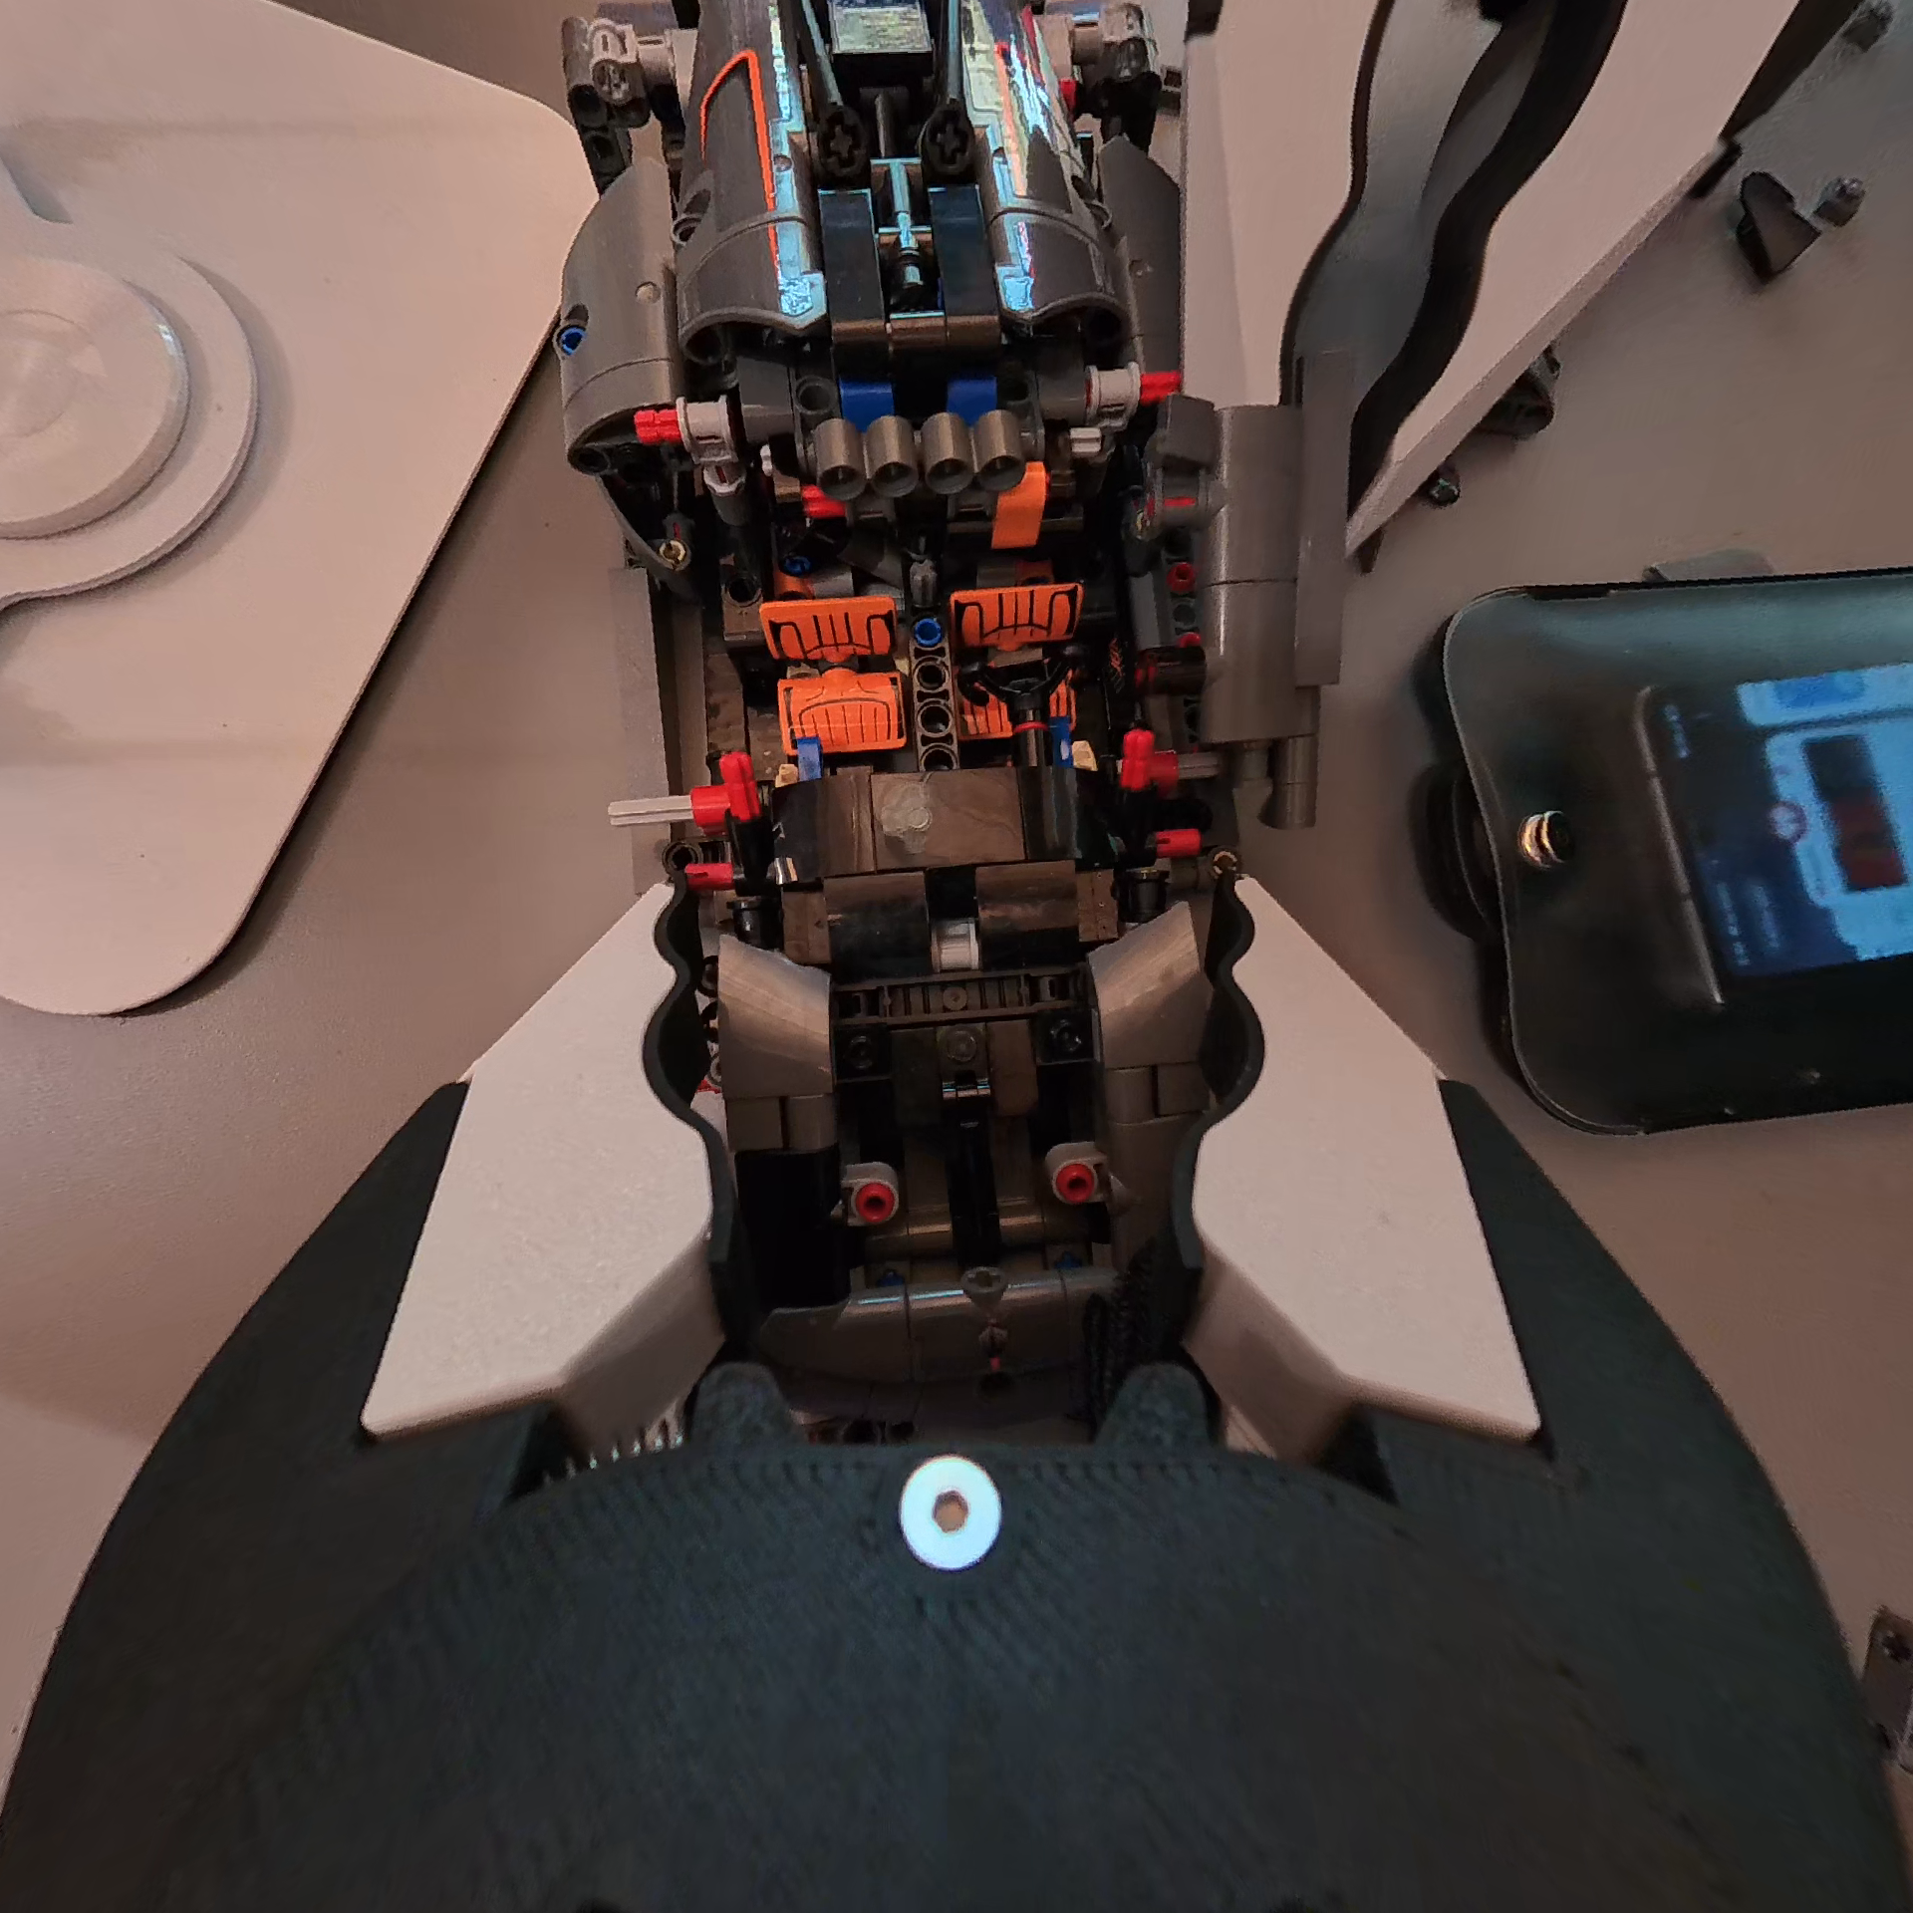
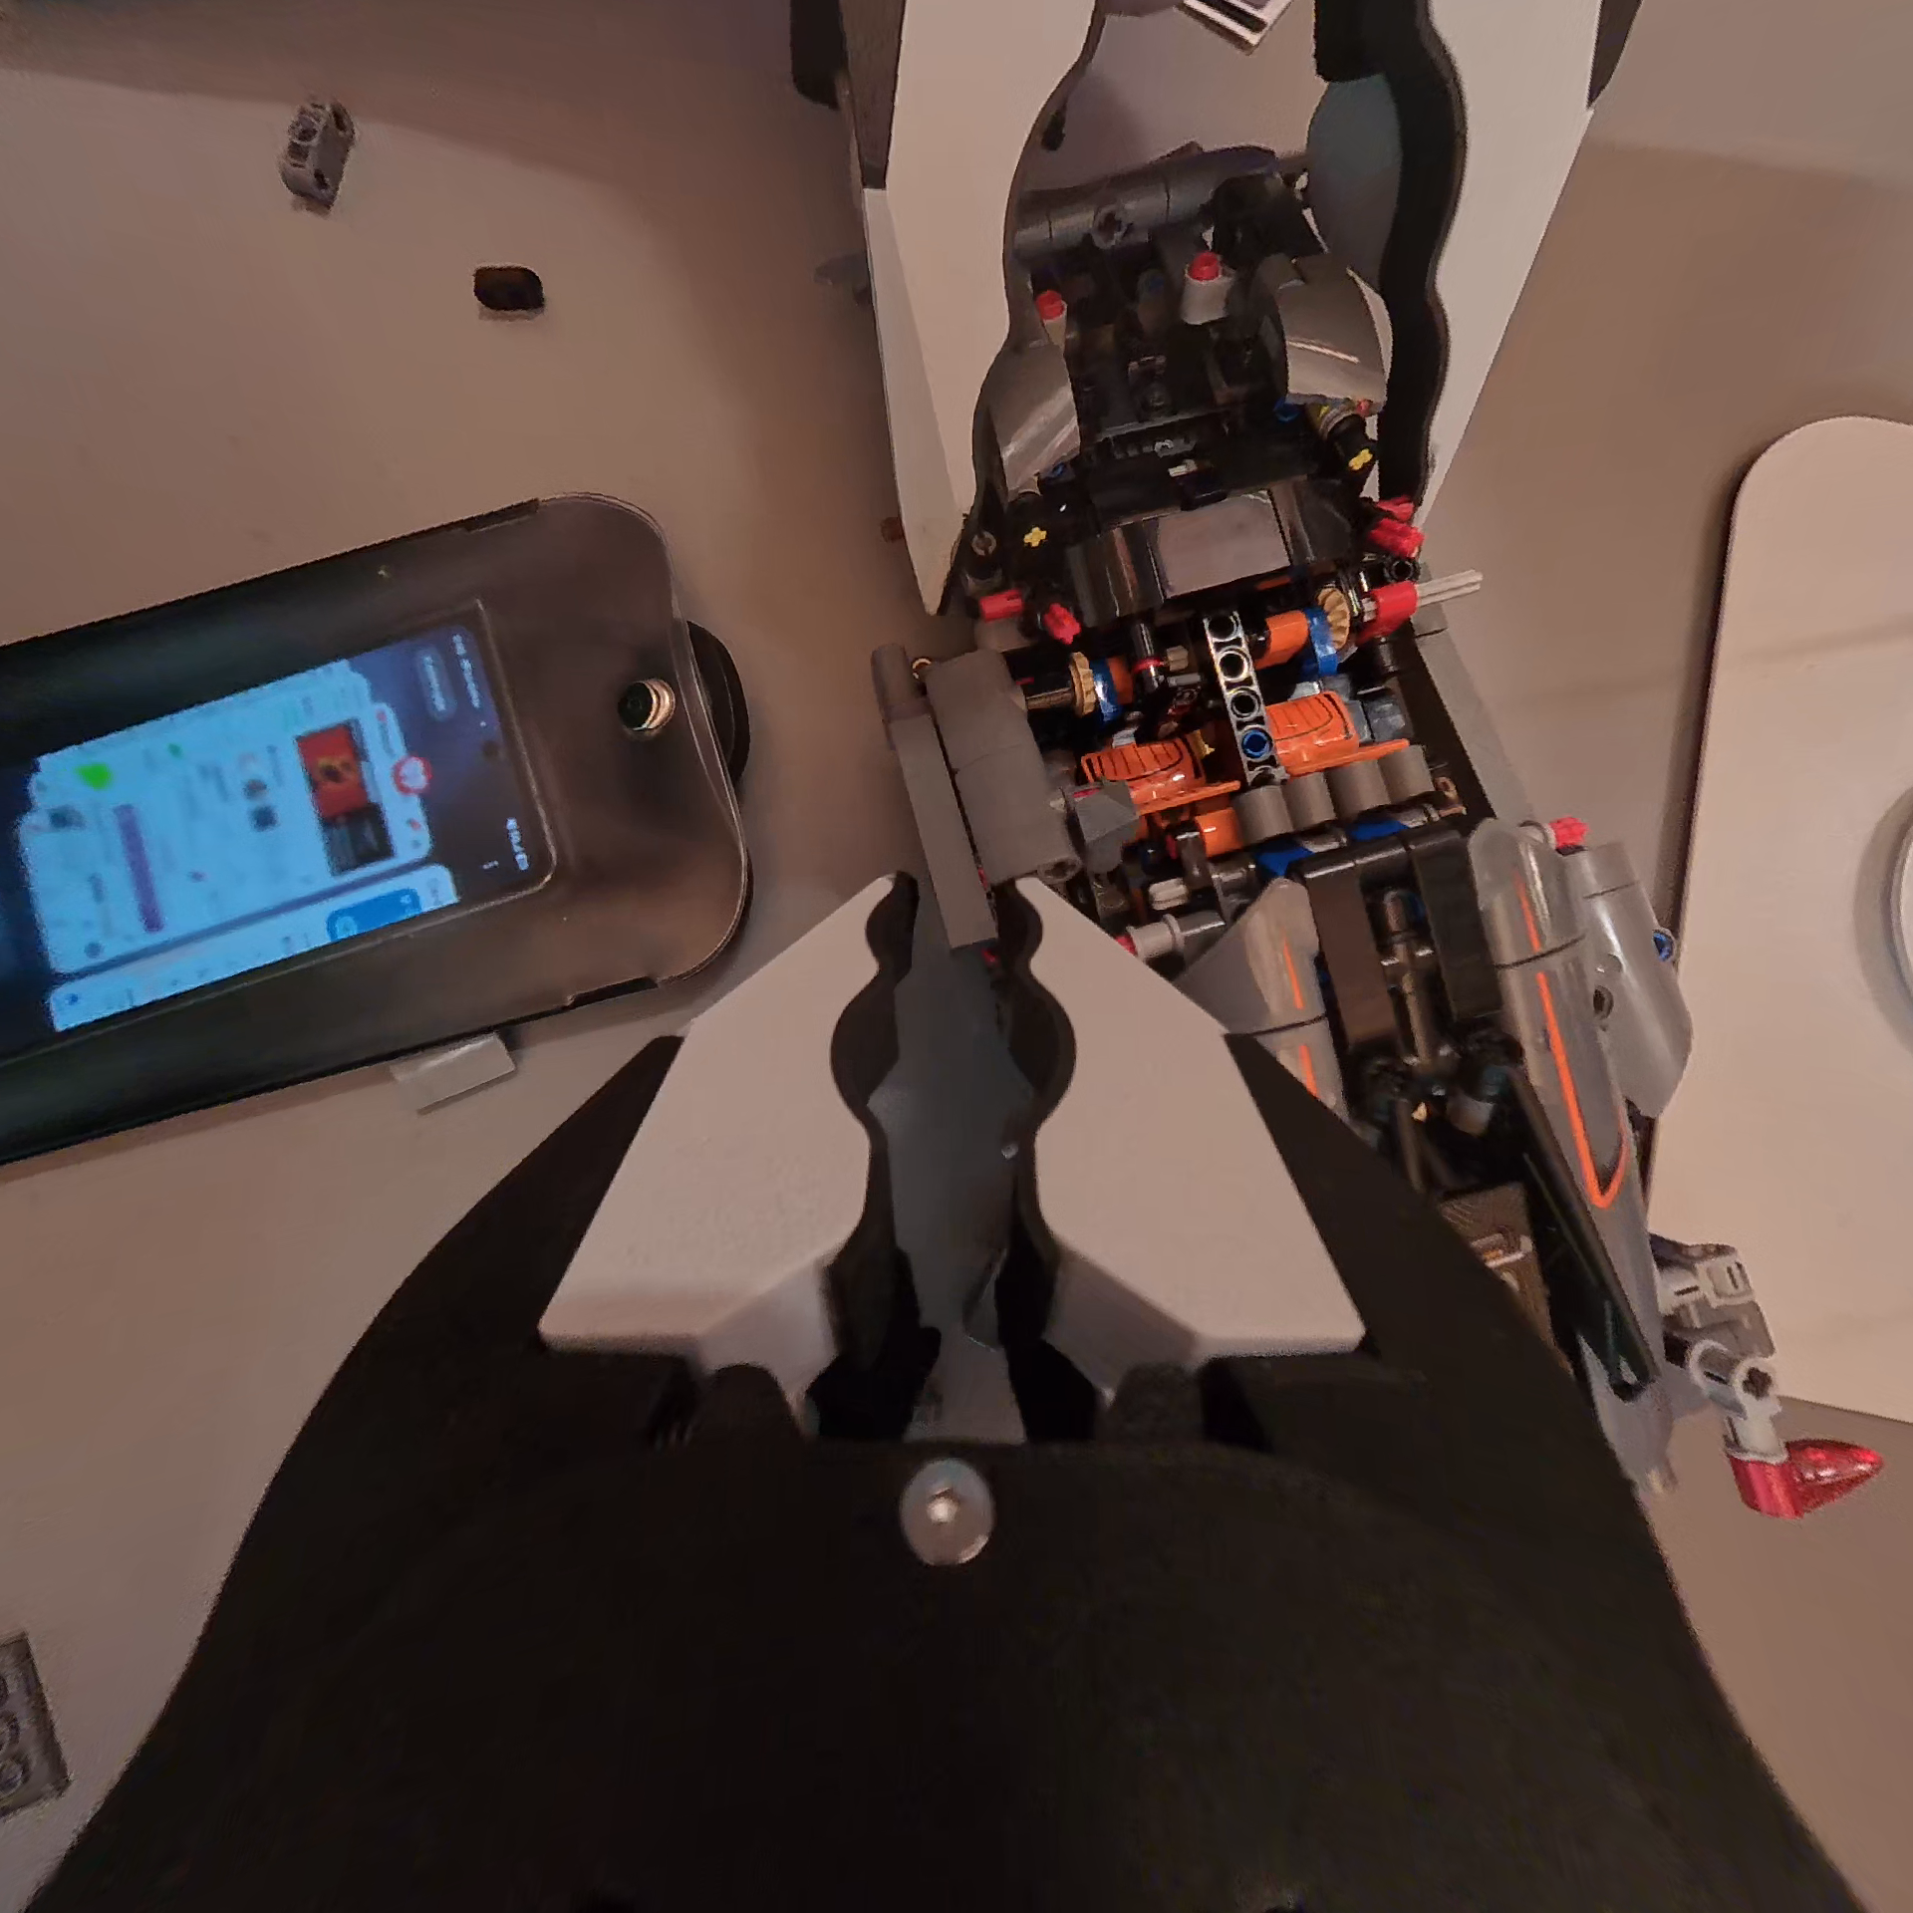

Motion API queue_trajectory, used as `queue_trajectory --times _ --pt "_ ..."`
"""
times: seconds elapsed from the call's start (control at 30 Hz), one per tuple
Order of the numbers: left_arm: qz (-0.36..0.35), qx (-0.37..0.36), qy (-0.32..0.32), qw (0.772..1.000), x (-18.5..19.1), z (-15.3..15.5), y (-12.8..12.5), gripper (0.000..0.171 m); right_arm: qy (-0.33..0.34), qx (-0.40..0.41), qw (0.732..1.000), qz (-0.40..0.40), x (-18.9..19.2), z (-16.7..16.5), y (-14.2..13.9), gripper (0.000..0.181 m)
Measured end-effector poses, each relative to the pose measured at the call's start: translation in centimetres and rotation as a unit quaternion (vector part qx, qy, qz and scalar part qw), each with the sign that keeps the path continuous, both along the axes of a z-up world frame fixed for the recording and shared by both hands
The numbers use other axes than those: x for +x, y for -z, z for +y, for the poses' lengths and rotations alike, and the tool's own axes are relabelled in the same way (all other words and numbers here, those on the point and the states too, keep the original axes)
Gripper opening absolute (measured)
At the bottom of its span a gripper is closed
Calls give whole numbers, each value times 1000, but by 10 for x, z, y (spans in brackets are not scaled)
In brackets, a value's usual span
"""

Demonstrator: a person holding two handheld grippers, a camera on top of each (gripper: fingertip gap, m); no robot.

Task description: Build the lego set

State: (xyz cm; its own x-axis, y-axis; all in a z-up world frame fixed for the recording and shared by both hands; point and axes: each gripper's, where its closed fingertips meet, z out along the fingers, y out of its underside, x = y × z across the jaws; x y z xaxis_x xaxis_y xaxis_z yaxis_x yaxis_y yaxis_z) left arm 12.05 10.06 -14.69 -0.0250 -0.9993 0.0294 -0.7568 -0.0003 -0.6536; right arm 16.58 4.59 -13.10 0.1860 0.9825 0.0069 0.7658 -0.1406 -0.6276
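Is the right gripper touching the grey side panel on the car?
Touching. The right wrist view shows the right gripper closed on the grey side panel, both fingers pressed against its lower edge.

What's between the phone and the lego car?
In the right wrist view, a grey side panel attached to the lego car, held by the right gripper; bare table beside the phone.

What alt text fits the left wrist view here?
The left tool clamps the nose of a grey, black and orange lego car on a pale table. The right tool pinches a grey side panel; a phone lies alongside.
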Motion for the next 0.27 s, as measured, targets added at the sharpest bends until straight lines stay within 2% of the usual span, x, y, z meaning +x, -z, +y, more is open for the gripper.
queue_trajectory --times 0.27 --pt "10 11 1 1000 -6 1 0 93 -6 -4 1000 0 2 -1 0 8"
